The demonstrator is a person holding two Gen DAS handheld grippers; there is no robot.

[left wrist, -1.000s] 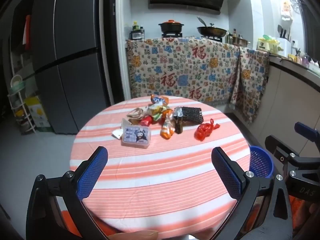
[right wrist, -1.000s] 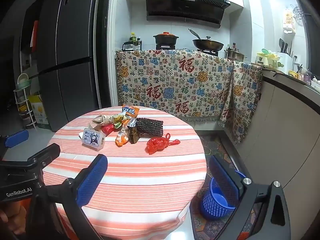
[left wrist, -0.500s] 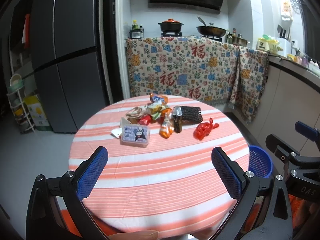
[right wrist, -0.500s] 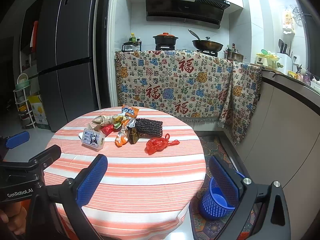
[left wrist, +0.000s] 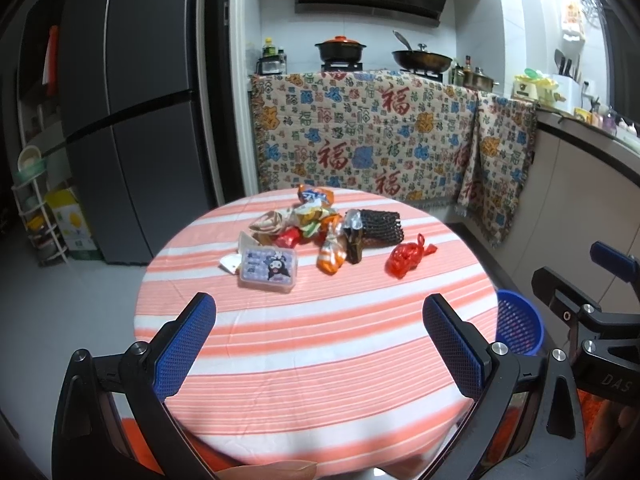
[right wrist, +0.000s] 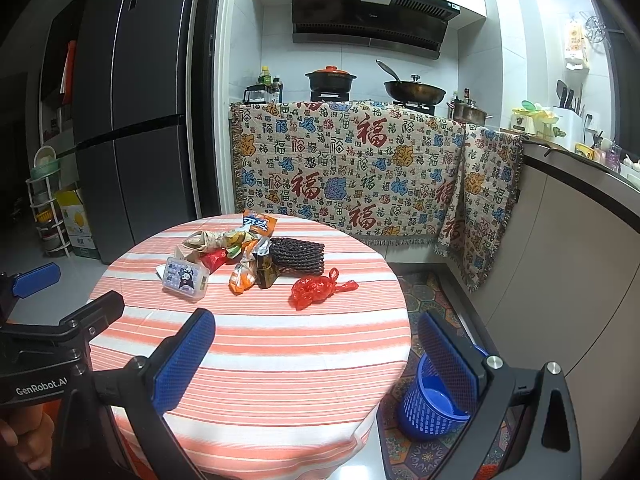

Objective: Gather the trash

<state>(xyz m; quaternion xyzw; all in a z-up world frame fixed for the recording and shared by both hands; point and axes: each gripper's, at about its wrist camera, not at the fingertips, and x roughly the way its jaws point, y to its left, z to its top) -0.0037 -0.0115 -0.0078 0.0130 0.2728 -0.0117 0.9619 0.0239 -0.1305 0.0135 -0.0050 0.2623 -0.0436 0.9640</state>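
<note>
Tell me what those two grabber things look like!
Both are black frames with silver bolts. The left gripper and right gripper have flat fingers covered in bumpy blue pads. White lettering on the left one's side reads "GenRobot.AI". Something orange shows behind the handles.

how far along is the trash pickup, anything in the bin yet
Nothing looks done yet. The blue basket on the floor beside the table shows no trash inside. Nothing is in hand: the left hand-held gripper and right hand-held gripper are open and empty. Left: the wrapper pile, red bag and clear box on the table.
</note>
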